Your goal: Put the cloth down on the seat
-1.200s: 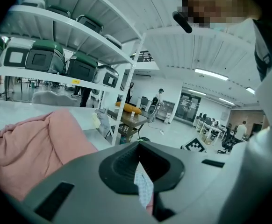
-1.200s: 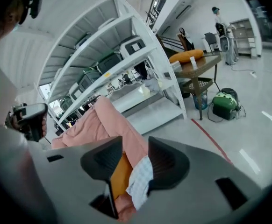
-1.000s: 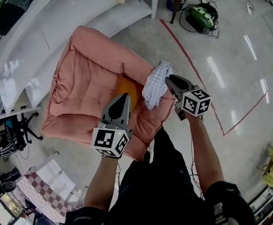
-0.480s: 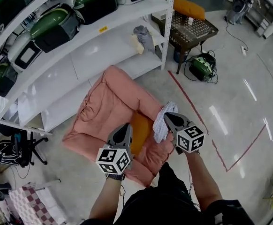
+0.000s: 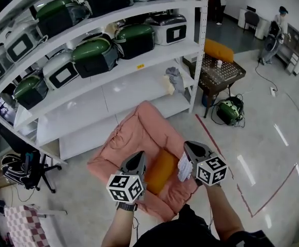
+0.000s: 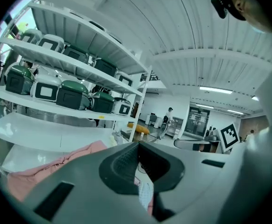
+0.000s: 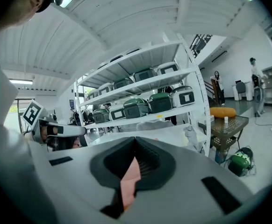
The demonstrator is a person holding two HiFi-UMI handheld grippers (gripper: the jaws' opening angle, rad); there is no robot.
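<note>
The seat (image 5: 129,138) is a pink padded chair on the floor with an orange cushion (image 5: 162,171) in it. The white checked cloth (image 5: 182,168) lies on the seat's right edge, just left of and below my right gripper (image 5: 187,146). That gripper is shut, and only the pink of the seat (image 7: 129,181) shows through the slit of the right gripper (image 7: 135,141). My left gripper (image 5: 140,156) hovers over the seat's front, shut and empty. In the left gripper view the cloth (image 6: 146,194) shows below the left gripper (image 6: 138,146), beside the seat (image 6: 47,169).
White shelving (image 5: 139,94) with green and white cases (image 5: 103,50) stands behind the seat. A brown table (image 5: 219,71) with an orange pad and a green device (image 5: 230,109) on the floor are at the right. A red tape line (image 5: 216,143) crosses the floor.
The head view has lifted, so the shelves now fill its top. The cloth that sat at the right gripper's tip now lies beside and below it. Both grippers sit lower in the view.
</note>
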